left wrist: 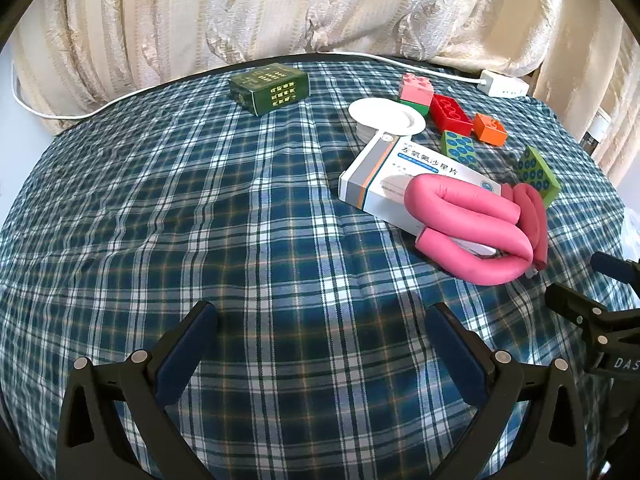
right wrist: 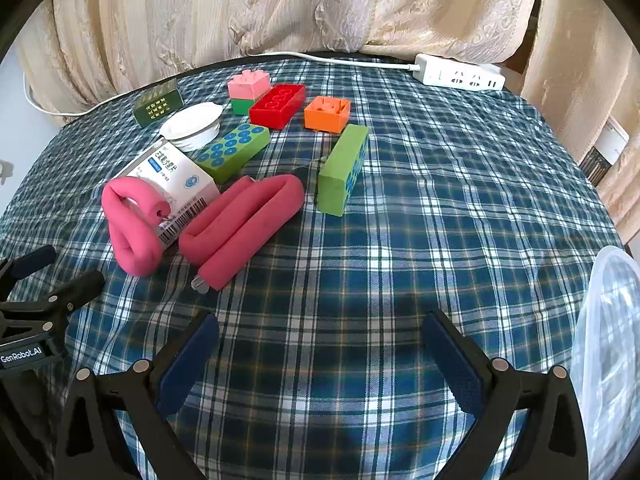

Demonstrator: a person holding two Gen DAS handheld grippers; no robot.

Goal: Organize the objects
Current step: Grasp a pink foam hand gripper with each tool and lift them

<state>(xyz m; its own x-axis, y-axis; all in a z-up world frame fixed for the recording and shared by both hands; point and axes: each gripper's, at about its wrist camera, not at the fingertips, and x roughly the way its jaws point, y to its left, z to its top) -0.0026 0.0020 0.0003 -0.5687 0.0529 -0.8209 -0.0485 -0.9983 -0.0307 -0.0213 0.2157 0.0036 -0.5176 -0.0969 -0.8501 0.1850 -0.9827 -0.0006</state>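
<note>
Partly hidden under the pink foam tube, our white medicine box shows only some of its blue Chinese print and a barcode at one end; we cannot read the small lettering. At the right edge of the right wrist view a clear plastic container is cut off by the frame, and we cannot tell what is in it. The white round tub sits upright with its lid on, touching the medicine box, contents unseen. The dark green box stands apart near the table's far edge with gold characters too small to make out.

The blocks lie together on the checked tablecloth: a pink block stacked on a green one, a red block beside it, an orange block, and two green dotted blocks, one of them on edge. A white power strip rests by the curtain.

Our left gripper and right gripper both hover over bare cloth, fingers spread wide and grasping nothing. A label reading "GenRobot.AI" shows on the left one.
</note>
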